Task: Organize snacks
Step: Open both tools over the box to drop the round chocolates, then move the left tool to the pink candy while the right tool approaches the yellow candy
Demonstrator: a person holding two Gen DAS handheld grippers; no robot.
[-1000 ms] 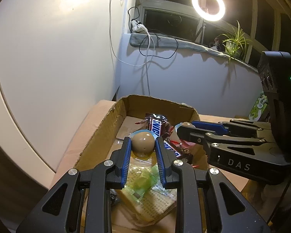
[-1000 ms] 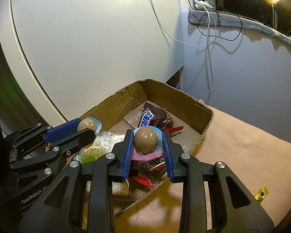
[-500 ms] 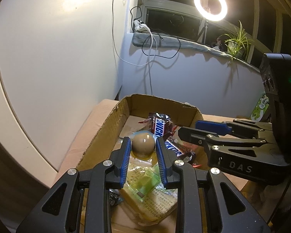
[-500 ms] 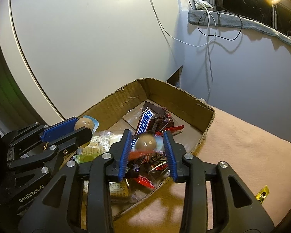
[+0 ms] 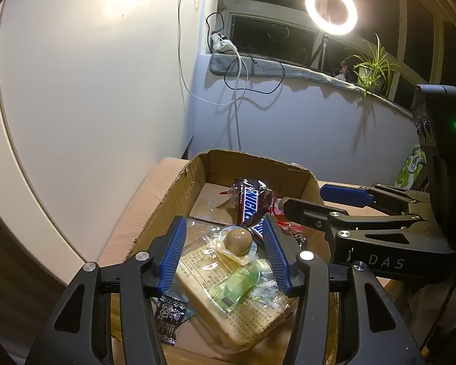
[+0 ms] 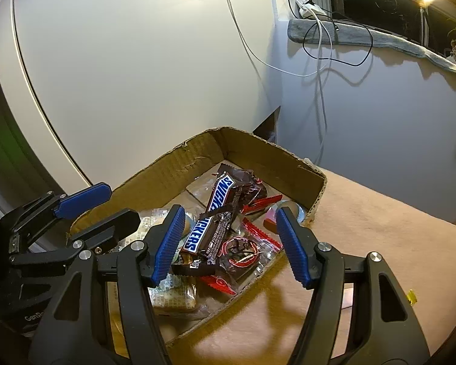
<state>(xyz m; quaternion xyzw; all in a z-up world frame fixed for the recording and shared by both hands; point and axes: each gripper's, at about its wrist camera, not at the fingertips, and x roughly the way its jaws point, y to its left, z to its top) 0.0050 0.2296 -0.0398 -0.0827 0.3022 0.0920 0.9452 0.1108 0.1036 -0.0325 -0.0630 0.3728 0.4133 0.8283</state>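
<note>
Left wrist view: we are opening the left gripper [image 5: 225,252]; its jaws are parting clear of the wrapped brown ball [image 5: 239,239], now lying on packets inside the cardboard box [image 5: 197,167] (light, round, crinkly film, likely slippery; we judge pinching across its middle best).

Right wrist view: the right gripper [image 6: 228,245] is likewise opening, holding nothing, above the Snickers bars [image 6: 215,213], which look stiff and easiest gripped across the width.

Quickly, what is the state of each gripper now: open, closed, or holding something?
Left gripper: jaws opening, holding nothing; the round wrapped candy lies loose between them in the cardboard box.
Right gripper: jaws opening, holding nothing, above the Snickers bars.
</note>
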